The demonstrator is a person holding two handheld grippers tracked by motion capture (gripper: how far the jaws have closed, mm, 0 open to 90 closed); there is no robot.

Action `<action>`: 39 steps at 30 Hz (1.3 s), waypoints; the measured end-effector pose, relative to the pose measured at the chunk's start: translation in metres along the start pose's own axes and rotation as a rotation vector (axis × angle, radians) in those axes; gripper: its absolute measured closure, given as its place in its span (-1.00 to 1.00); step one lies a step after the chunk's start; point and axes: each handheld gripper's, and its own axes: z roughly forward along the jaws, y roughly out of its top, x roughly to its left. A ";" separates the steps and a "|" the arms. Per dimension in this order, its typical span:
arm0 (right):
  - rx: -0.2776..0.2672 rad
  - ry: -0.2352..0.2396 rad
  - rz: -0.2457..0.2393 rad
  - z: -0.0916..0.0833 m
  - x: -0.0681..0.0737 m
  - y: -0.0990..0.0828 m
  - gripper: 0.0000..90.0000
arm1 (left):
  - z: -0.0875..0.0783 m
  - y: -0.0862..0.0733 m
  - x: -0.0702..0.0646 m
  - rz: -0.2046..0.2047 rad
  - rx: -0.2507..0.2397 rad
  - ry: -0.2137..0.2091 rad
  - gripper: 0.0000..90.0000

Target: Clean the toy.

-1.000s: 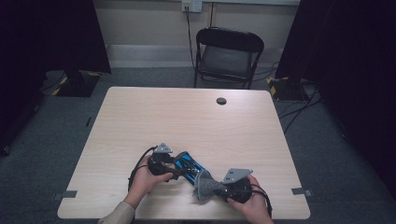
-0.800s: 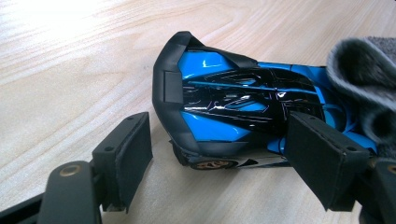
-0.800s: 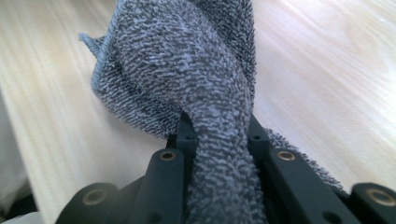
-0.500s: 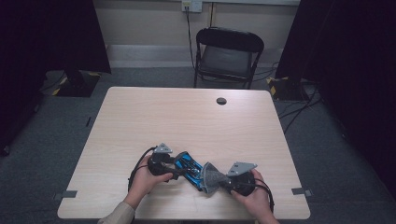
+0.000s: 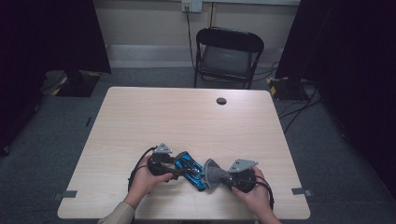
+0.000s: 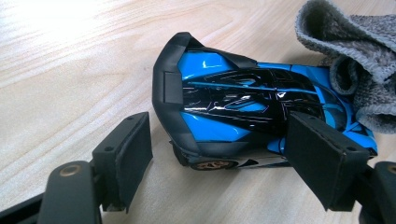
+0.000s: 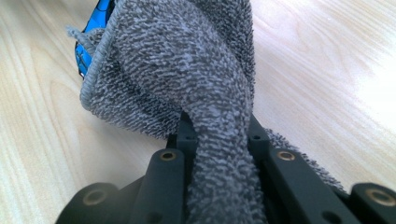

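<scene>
A blue and black toy car [image 5: 189, 167] lies on the wooden table [image 5: 187, 121] near its front edge. In the left gripper view the car's [image 6: 233, 98] tail sits between the jaws of my left gripper [image 6: 222, 154], which stands open. One pad [image 6: 126, 158] shows a gap to the car's side. My left gripper [image 5: 180, 169] is at the car's left end. My right gripper [image 5: 225, 176] is shut on a grey terry cloth [image 5: 213, 173], which rests against the car's right end. The cloth [image 7: 187, 70] hangs over my right gripper [image 7: 217, 128] and hides most of the car.
A round black grommet [image 5: 221, 101] sits near the table's far edge. A black folding chair [image 5: 227, 56] stands behind the table. Cables trail from both grippers toward the front edge. Dark curtains flank the room.
The right gripper has carried the cloth a little away from the front edge and against the car's end. The left gripper and the car have stayed where they were.
</scene>
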 end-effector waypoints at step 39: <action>-0.035 0.134 -0.086 0.000 0.035 0.006 0.67 | 0.000 0.000 -0.001 0.009 -0.005 0.013 -0.48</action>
